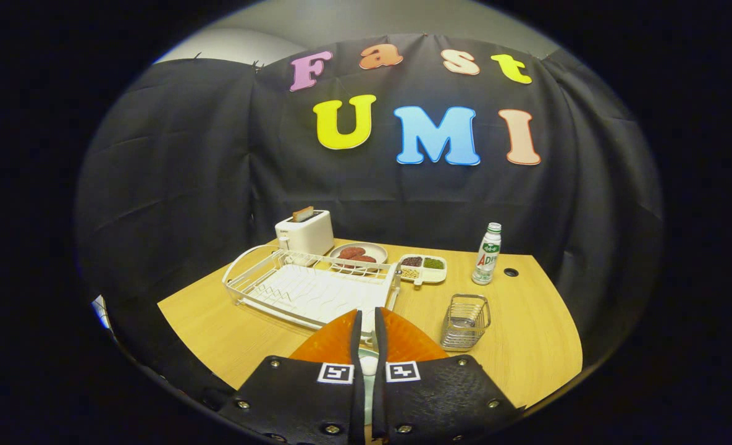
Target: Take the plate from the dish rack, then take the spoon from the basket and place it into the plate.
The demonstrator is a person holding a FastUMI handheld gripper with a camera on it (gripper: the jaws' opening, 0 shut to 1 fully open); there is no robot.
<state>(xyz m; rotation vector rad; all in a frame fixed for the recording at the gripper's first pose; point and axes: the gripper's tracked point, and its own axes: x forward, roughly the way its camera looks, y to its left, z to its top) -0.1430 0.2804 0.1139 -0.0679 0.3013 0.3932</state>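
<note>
An orange plate (325, 343) lies on the wooden table just in front of the white dish rack (310, 287), directly under my fingers. My gripper (367, 315) hangs over the plate's middle, its fingers drawn close together on a slim white spoon (369, 364) that shows in the narrow gap between them. The spoon's far end is mostly hidden by the fingers. The wire basket (464, 321) stands to the right of the plate, beyond my right finger; I cannot tell what it holds.
A white toaster (304, 232) with a slice in it stands behind the rack. Beside it are a round dish of red food (358, 252) and a divided snack tray (423, 267). A small bottle (487, 254) stands at the back right near a cable hole (511, 272).
</note>
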